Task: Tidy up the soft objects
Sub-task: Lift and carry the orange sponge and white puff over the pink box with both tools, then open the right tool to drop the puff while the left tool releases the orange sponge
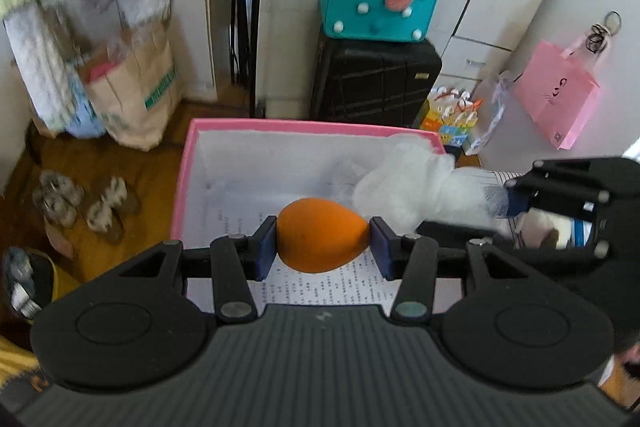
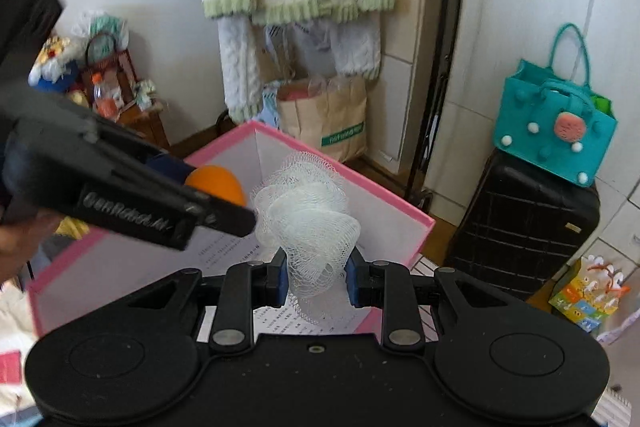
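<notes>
Left gripper (image 1: 323, 241): angled downward, blue pads pressed on both ends of an orange egg-shaped sponge (image 1: 322, 235), which sits crosswise between them.
Right gripper (image 2: 316, 279): angled downward, jaws drawn close together, pinching the lower part of a white mesh puff (image 2: 308, 223).
Relative pose: the two sit near each other, left gripper to the left of the right one, tips converging.
Hand: a blurred part shows at the left edge of the right wrist view, behind the left gripper.
</notes>
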Demonstrator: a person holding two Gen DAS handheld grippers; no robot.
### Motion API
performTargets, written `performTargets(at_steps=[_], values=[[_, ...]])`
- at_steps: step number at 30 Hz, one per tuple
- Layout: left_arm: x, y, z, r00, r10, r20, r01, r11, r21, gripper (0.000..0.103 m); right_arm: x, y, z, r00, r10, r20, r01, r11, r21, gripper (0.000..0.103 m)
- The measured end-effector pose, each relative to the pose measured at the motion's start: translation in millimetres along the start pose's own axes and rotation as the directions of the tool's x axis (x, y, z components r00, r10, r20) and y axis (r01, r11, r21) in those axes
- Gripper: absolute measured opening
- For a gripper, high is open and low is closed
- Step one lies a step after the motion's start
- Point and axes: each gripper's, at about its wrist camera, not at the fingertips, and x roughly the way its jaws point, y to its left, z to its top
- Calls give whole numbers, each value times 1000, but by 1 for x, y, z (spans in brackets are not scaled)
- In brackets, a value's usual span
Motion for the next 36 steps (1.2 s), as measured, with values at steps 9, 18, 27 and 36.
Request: performTargets(at_steps=[9,18,27,36], values=[[32,-3,11,997,53,-64,-55,998,-21,47,33,8,4,994,-63,-95,41,975,-219,32],[57,-2,10,989,85,-118,-94,993,-70,47,56,9,8,981,-75,-180,16,951,-309,39],[74,0,9,984,114,-139,-126,989,-82,47,33,5,7,990,-96,-103,62,954,-292,50],[87,-5,9,974,179,-139,-188,981,-56,50,-2,3,-6,998,-32,-45,20,972,-235,51]])
